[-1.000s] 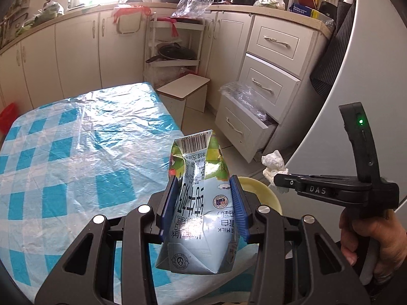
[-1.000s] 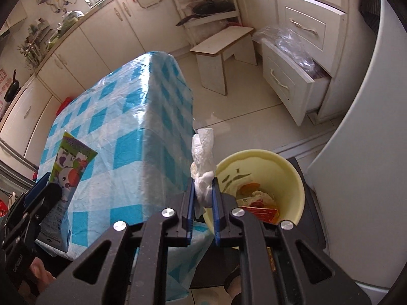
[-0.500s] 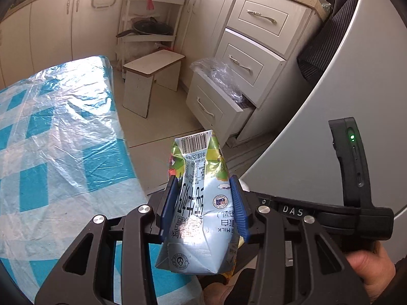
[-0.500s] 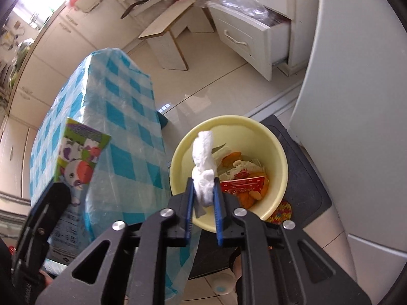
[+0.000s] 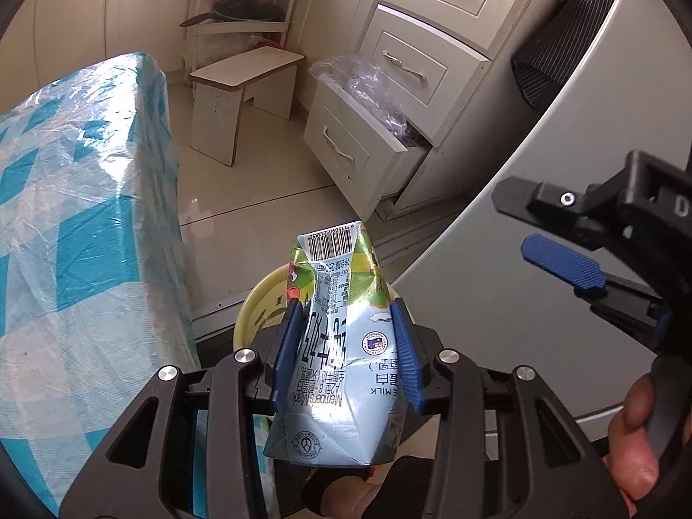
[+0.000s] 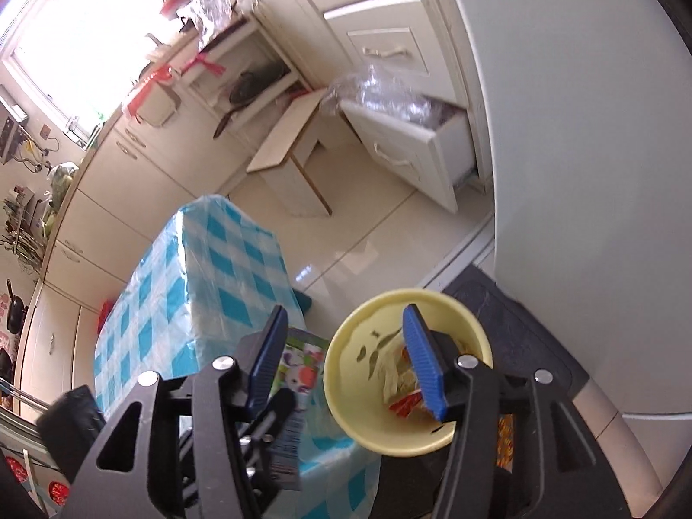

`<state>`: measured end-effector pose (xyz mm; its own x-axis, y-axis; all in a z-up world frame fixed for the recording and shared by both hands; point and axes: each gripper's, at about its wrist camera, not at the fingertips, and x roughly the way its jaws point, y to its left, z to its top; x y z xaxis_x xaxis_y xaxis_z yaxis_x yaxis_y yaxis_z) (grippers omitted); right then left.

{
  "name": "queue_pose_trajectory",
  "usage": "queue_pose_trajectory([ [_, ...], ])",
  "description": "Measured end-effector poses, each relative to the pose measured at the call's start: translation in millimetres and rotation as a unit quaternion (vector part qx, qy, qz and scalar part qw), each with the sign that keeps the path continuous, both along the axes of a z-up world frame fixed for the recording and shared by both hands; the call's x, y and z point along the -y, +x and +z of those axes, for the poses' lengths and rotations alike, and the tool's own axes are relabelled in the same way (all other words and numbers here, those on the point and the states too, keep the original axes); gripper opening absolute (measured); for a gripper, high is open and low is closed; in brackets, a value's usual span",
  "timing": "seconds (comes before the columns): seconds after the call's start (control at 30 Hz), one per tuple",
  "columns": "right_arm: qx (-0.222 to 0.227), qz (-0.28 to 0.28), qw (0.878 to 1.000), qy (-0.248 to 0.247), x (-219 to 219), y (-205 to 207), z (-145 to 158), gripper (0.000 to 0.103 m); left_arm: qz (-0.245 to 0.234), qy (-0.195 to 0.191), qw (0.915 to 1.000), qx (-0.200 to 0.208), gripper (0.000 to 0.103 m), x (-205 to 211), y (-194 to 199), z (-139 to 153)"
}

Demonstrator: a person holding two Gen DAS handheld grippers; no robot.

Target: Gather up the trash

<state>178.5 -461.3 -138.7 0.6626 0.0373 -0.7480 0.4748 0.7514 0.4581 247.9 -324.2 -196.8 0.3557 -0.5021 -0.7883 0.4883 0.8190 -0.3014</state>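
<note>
Over the yellow bin [image 6: 406, 372], the right hand-held gripper [image 6: 346, 359] has just been opened and is empty, tissue presumably binned, while the milk carton [image 5: 346, 337] is clamped in the left hand-held gripper [image 5: 346, 350], not yet dropped.

Daylight fills the kitchen. In the right wrist view the window [image 6: 82, 56] at far left is blown out to white and washes out the counter beside it. The floor [image 6: 346, 255] carries a soft glare patch. The left wrist view is dimmer and warmer, with sheen on the plastic table cover [image 5: 78, 199] and on the carton [image 5: 341, 346]. Both views are sharp in the middle; fisheye bending curves the fridge [image 5: 540, 216] and cabinets, and the corners go black.
</note>
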Motion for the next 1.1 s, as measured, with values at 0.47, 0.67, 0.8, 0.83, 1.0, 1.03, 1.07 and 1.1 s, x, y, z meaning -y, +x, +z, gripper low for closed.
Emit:
queue_pose_trajectory([
  [0.47, 0.025, -0.016, 1.000, -0.006, 10.8, -1.0, 10.6, 0.058, -0.010, 0.022, 0.9996, -0.016, 0.059, 24.5, -3.6, -7.0],
  [0.67, 0.028, -0.029, 0.998, -0.049, 7.7, -4.7, 20.9, 0.068, 0.007, 0.034, 0.9992, 0.019, 0.075, 3.4, -18.4, 15.0],
  [0.8, 0.024, -0.034, 0.997, -0.069, 6.9, -5.6, 25.5, 0.079, 0.018, 0.039, 0.9985, 0.035, 0.079, -19.3, -29.7, 30.6],
  [0.83, 0.023, -0.034, 0.996, -0.074, 5.9, -5.3, 26.9, 0.080, 0.023, 0.042, 0.9980, 0.041, 0.081, -26.7, -33.0, 35.8],
  [1.0, 0.015, -0.013, 0.995, -0.098, -5.1, -3.6, 32.5, 0.085, 0.055, 0.052, 0.9950, 0.065, 0.089, -62.3, -46.0, 62.0],
  [1.03, 0.017, -0.008, 0.994, -0.103, -7.1, -3.8, 34.3, 0.087, 0.059, 0.052, 0.9945, 0.069, 0.091, -69.9, -49.0, 68.1],
  [1.07, 0.020, -0.001, 0.994, -0.112, -11.1, -5.0, 37.7, 0.087, 0.063, 0.054, 0.9937, 0.075, 0.092, -77.2, -53.0, 74.3],
  [1.1, 0.023, 0.005, 0.992, -0.121, -15.1, -7.3, 41.2, 0.089, 0.067, 0.057, 0.9928, 0.082, 0.092, -84.4, -56.9, 80.1],
])
